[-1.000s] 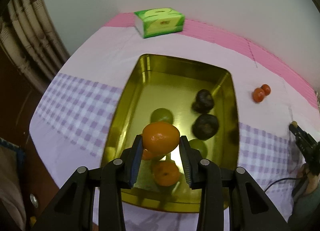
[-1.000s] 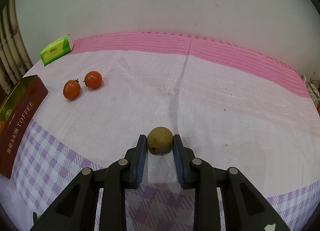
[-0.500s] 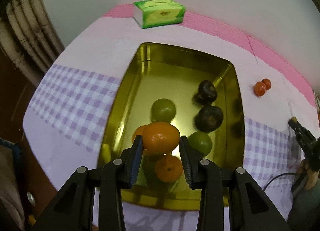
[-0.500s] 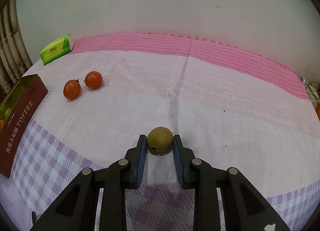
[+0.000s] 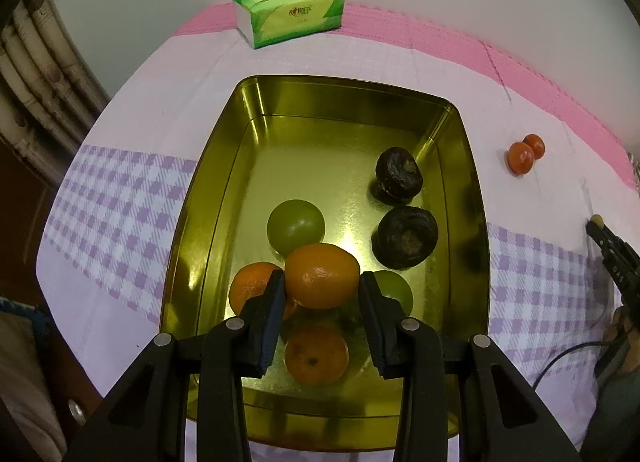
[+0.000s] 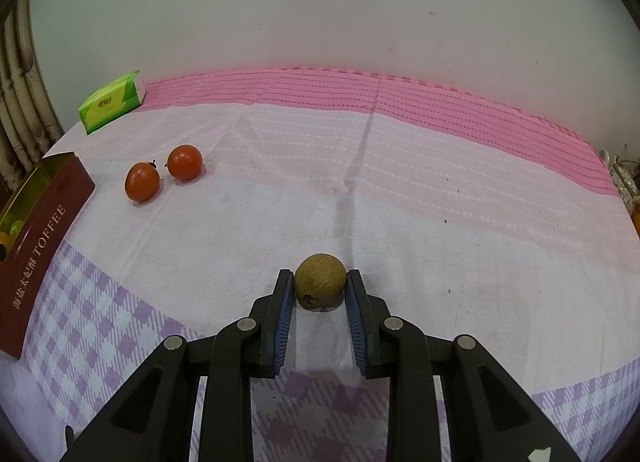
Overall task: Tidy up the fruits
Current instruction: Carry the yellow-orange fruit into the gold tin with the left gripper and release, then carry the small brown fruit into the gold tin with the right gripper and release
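Left wrist: left tool (image 5: pixel 322 282) grips orange (image 5: pixel 322 276) over tin (image 5: pixel 476 221).

In the lower middle of the left wrist frame, the held orange (image 5: pixel 322 276) and left gripper (image 5: pixel 322 294) fingers are covering parts of two oranges and a green fruit (image 5: pixel 394 290). At the right wrist frame's left edge, the toffee tin (image 6: pixel 38 246) is being cropped.

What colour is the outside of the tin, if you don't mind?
Dark red-brown tin, with pale lettering; clearest in the right wrist view.
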A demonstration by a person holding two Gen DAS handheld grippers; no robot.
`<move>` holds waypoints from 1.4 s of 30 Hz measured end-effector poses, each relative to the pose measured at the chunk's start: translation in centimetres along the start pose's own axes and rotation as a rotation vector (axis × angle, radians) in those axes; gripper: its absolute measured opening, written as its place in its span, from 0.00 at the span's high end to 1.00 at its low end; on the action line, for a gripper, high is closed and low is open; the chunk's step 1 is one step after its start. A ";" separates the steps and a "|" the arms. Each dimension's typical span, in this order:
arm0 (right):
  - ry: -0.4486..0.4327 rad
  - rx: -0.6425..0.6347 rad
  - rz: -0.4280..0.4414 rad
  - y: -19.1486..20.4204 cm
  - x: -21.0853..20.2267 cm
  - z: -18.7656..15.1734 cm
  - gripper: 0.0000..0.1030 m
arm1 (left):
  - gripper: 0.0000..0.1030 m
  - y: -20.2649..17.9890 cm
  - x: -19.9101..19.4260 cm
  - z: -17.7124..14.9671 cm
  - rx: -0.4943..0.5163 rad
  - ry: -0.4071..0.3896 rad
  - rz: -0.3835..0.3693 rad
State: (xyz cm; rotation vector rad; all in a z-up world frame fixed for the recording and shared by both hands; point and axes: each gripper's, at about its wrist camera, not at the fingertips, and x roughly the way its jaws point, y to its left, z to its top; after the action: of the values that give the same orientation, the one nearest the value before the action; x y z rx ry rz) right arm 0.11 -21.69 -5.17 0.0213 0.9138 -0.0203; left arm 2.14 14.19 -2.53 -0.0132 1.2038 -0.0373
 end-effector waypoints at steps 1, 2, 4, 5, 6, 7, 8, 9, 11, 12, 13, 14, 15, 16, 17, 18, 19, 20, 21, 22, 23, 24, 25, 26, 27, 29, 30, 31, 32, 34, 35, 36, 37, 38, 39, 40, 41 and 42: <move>0.000 0.000 0.000 0.0 0.0 0.0 0.76 | 0.62 -0.1 0.1 0.0 0.001 0.001 0.002; -0.001 0.000 0.000 0.0 0.0 0.0 0.76 | 0.62 -0.2 0.1 0.1 0.005 0.002 0.005; 0.002 0.000 -0.001 0.0 0.1 0.0 0.76 | 0.62 -0.3 0.1 0.1 0.006 0.005 0.008; 0.002 -0.001 -0.001 0.0 0.0 0.0 0.76 | 0.62 -0.3 0.2 0.1 0.008 0.007 0.007; 0.001 -0.001 -0.001 0.0 0.0 0.0 0.76 | 0.61 -0.3 0.2 0.2 0.011 0.008 0.006; 0.001 -0.001 -0.001 -0.1 0.0 0.1 0.76 | 0.60 -0.3 0.2 0.2 0.008 0.007 0.010; 0.003 -0.001 -0.002 -0.1 0.1 0.1 0.76 | 0.59 -0.2 0.1 0.1 0.007 0.008 0.009; 0.003 -0.001 -0.002 -0.1 0.0 0.0 0.76 | 0.58 -0.3 0.1 0.1 0.006 0.010 0.005; 0.002 -0.003 -0.004 -0.1 0.1 0.0 0.76 | 0.53 -0.2 0.1 0.1 0.006 0.010 0.005; 0.002 -0.004 -0.005 0.0 0.1 0.0 0.76 | 0.51 -0.2 0.0 0.0 0.008 0.007 0.007; 0.002 -0.005 -0.007 0.0 0.1 0.0 0.76 | 0.48 -0.2 0.0 0.0 0.012 0.007 0.008; 0.002 -0.006 -0.009 0.1 0.1 -0.1 0.76 | 0.47 -0.2 -0.1 -0.1 0.016 0.006 0.010; 0.003 -0.007 -0.010 0.1 0.1 -0.1 0.76 | 0.46 -0.2 -0.1 -0.2 0.021 0.002 0.016; 0.003 -0.008 -0.012 0.2 0.1 -0.1 0.76 | 0.45 -0.3 -0.2 -0.2 0.026 0.000 0.022; 0.002 -0.009 -0.014 0.2 0.1 -0.1 0.76 | 0.44 -0.3 -0.3 -0.3 0.027 -0.001 0.025; 0.003 -0.010 -0.015 0.3 0.1 -0.1 0.76 | 0.42 -0.2 -0.3 -0.4 0.024 -0.001 0.023; 0.003 -0.011 -0.016 0.3 0.1 -0.1 0.76 | 0.42 -0.1 -0.3 -0.4 0.021 -0.001 0.017; 0.004 -0.013 -0.018 0.4 0.1 -0.1 0.76 | 0.42 0.0 -0.4 -0.5 0.019 -0.001 0.016; 0.005 -0.015 -0.018 0.5 0.1 -0.1 0.76 | 0.41 0.1 -0.4 -0.5 0.017 -0.001 0.016; 0.005 -0.017 -0.018 0.5 0.1 -0.1 0.76 | 0.40 0.1 -0.5 -0.5 0.015 -0.002 0.012; 0.006 -0.018 -0.015 0.5 0.1 -0.2 0.76 | 0.39 0.3 -0.7 -0.6 0.013 -0.007 -0.005; 0.005 -0.017 -0.013 0.5 0.1 -0.2 0.76 | 0.36 0.3 -0.9 -0.5 0.011 -0.012 -0.014; 0.005 -0.015 -0.012 0.4 0.1 -0.2 0.76 | 0.34 0.4 -1.4 -0.7 0.007 -0.024 -0.028; 0.005 -0.012 -0.011 0.3 0.0 -0.2 0.76 | 0.33 0.6 -1.7 -0.7 0.005 -0.033 -0.034; 0.005 -0.010 -0.011 0.3 0.0 -0.2 0.76 | 0.32 0.7 -2.1 -0.9 0.004 -0.045 -0.043; 0.005 -0.007 -0.008 0.1 -0.1 -0.3 0.76 | 0.30 1.1 -2.9 -1.1 0.004 -0.063 -0.041; 0.005 -0.007 -0.009 0.1 -0.1 -0.3 0.76 | 0.30 1.2 -3.1 -1.1 0.002 -0.067 -0.038; 0.005 -0.007 -0.012 0.1 -0.1 -0.3 0.76 | 0.30 1.5 -3.4 -1.2 0.000 -0.074 -0.038; 0.004 -0.010 -0.015 0.1 -0.2 -0.3 0.76 | 0.30 1.9 -3.8 -1.3 -0.008 -0.083 -0.035; 0.005 -0.013 -0.024 0.3 -0.3 -0.3 0.76 | 0.30 2.4 -4.4 -1.4 -0.024 -0.100 -0.028; 0.006 -0.011 -0.026 0.4 -0.3 -0.2 0.77 | 0.29 2.8 -4.9 -1.5 -0.033 -0.119 -0.020; 0.008 -0.011 -0.024 0.6 -0.4 -0.2 0.77 | 0.29 3.1 -5.3 -1.6 -0.043 -0.139 -0.007; 0.009 -0.011 -0.027 0.6 -0.4 -0.1 0.77 | 0.29 3.4 -5.7 -1.7 -0.053 -0.167 0.007; 0.007 -0.015 -0.035 0.8 -0.6 0.0 0.77 | 0.28 3.7 -6.2 -1.9 -0.061 -0.197 0.017; 0.005 -0.014 -0.036 0.9 -0.8 0.0 0.77 | 0.27 4.1 -6.6 -2.0 -0.072 -0.220 0.022; 0.005 -0.009 -0.029 0.9 -1.1 0.3 0.77 | 0.27 4.3 -6.8 -1.9 -0.081 -0.231 0.028; 0.001 -0.007 -0.018 1.2 -1.6 0.5 0.77 | 0.27 4.6 -7.1 -2.0 -0.094 -0.250 0.040; -0.010 -0.014 -0.006 1.6 -2.2 0.9 0.77 | 0.26 4.9 -7.3 -2.1 -0.104 -0.264 0.049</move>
State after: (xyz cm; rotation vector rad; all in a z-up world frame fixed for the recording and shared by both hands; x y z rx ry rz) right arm -0.49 -20.05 -2.84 0.0057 0.9041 -0.0195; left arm -2.28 19.36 3.38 -0.0776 0.9406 0.0688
